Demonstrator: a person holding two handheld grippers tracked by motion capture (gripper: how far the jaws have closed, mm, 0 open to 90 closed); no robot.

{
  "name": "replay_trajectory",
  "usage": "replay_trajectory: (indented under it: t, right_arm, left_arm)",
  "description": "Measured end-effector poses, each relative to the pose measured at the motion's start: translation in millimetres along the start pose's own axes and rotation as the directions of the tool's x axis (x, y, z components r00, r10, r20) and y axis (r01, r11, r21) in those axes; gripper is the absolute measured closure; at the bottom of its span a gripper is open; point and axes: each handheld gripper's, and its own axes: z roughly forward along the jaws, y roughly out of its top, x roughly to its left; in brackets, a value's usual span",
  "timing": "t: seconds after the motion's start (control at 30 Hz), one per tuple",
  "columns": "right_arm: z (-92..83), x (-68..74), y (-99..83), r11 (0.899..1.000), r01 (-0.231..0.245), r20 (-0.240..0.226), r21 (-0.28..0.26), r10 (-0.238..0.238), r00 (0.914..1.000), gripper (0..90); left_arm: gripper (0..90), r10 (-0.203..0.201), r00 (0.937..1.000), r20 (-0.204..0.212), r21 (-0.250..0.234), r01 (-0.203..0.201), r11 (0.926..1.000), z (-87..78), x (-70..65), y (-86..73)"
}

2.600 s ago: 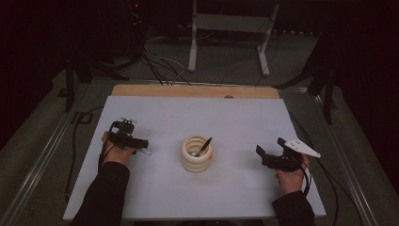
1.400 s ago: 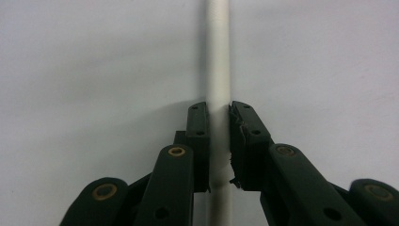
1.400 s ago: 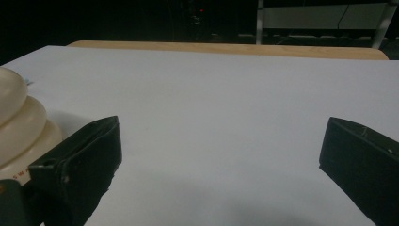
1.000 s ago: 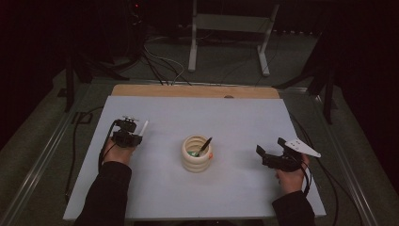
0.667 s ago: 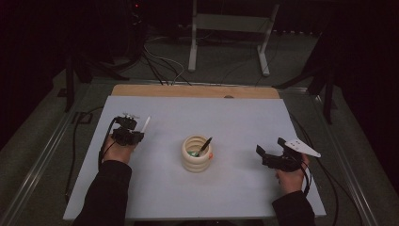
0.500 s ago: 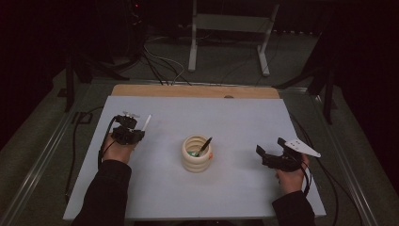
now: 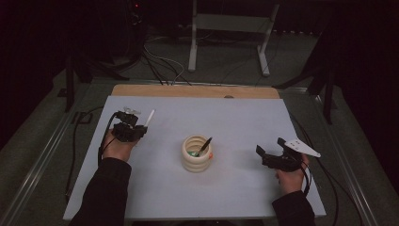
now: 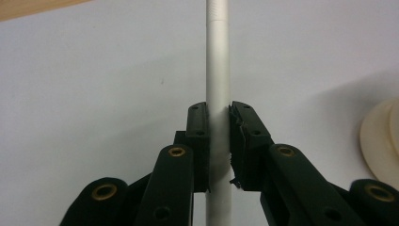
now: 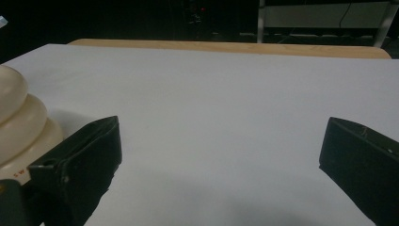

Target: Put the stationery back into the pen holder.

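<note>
A cream ribbed holder (image 7: 196, 154) stands mid-table with a dark pen leaning in it; its edge shows in the left gripper view (image 8: 382, 141) and the right gripper view (image 9: 19, 125). My left gripper (image 7: 139, 127) hangs left of the holder, shut on a white pen (image 7: 149, 117) whose tip points away and to the right. In the left gripper view the white pen (image 8: 218, 70) runs straight up between the pads (image 8: 197, 136), pinched at its lower part. My right gripper (image 7: 264, 155) rests low at the table's right, jaws wide open and holding nothing (image 9: 221, 155).
The white tabletop (image 7: 235, 117) has a wooden strip (image 7: 193, 91) along its far edge. Cables lie on the floor beyond, beside a metal stand (image 7: 230, 23). A cable trails from each gripper toward the table's sides.
The left gripper has lifted and swung the white pen up, so its tip now points away. The right gripper has stayed put.
</note>
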Motion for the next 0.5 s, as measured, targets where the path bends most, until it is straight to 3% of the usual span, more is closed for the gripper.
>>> replay_trajectory:
  t: [0.5]
  right_arm:
    - [-0.3, -0.1, 0.1, 1.0, -0.002, 0.001, -0.001, 0.002, 1.0, 0.0]
  left_arm:
    - [79.3, 0.036, 0.9987, 0.036, -0.063, -0.034, 0.9974, -10.0, -8.4, 11.4]
